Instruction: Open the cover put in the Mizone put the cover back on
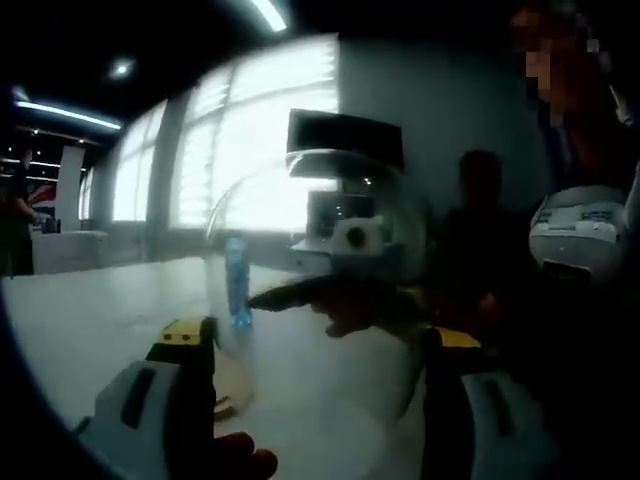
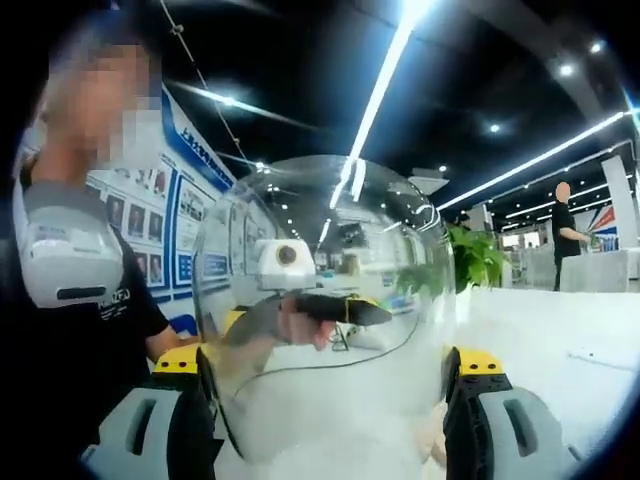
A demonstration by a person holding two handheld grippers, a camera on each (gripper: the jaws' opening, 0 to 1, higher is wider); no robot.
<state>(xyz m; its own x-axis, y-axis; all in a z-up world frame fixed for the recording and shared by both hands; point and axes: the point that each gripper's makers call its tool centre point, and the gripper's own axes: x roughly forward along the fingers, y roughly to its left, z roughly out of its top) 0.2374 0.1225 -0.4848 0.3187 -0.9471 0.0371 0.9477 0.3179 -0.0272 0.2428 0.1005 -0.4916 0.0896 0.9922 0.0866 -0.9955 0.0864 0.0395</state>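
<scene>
Yellow-tipped jaws of the left gripper (image 1: 320, 350) rise at the bottom of the left gripper view, standing wide apart with nothing between them. At the far left of that view a person (image 1: 17, 215) stands by a counter; bright windows (image 1: 240, 140) run behind. Left of centre, just past the left jaw, a blue Mizone bottle (image 1: 238, 280) stands upright on the white table (image 1: 100, 320), seen through the clear dome cover (image 1: 300, 250). A round wooden base (image 1: 232, 385) lies on the table beside that jaw. The right gripper (image 1: 320, 297) reaches in from the right, its dark finger lying across the dome; beyond it, at the right edge, is the person holding the grippers.

In the right gripper view that person (image 2: 80, 300) is at the left. At centre the dome cover (image 2: 330, 300) sits between the right gripper's (image 2: 330, 375) two jaws, which press its sides and grip it. Through the glass the left gripper (image 2: 320, 305) shows. A green plant (image 2: 475, 255) and another person (image 2: 566, 235) stand at right.
</scene>
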